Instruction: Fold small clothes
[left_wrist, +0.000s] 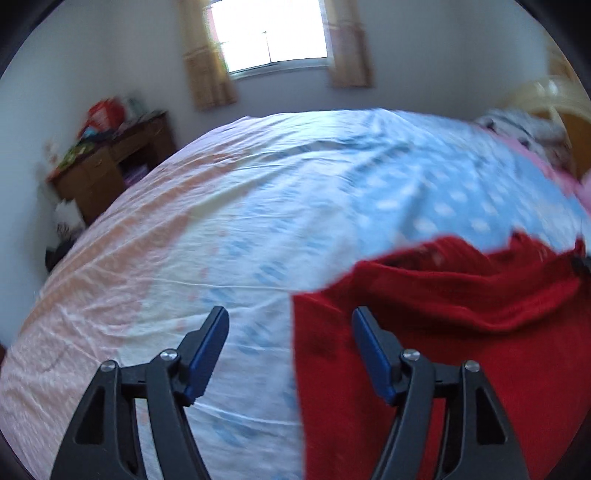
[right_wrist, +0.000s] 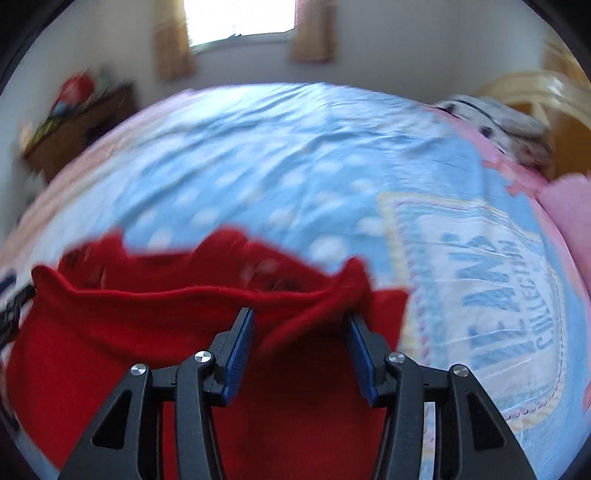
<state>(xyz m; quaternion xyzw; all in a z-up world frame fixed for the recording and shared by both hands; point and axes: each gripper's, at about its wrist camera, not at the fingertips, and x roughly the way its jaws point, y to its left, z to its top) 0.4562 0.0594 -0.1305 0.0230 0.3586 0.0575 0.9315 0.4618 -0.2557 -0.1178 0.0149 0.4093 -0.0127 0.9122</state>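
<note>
A small red garment (left_wrist: 424, 332) lies on the bed sheet (left_wrist: 221, 229), rumpled along its far edge. My left gripper (left_wrist: 290, 319) is open above the garment's left edge, its right finger over the red cloth, its left finger over the sheet. In the right wrist view the red garment (right_wrist: 147, 332) fills the lower left. My right gripper (right_wrist: 299, 321) is open over the garment's right part, with a raised fold of red cloth between its fingers. The fingers do not press the cloth.
The bed sheet (right_wrist: 295, 166) is blue with white dots, pink at the edges. A wooden desk (left_wrist: 107, 162) with clutter stands at the far left wall. A window (left_wrist: 269, 33) with curtains is behind. Pillows (right_wrist: 498, 122) and a headboard (right_wrist: 535, 88) are at the right.
</note>
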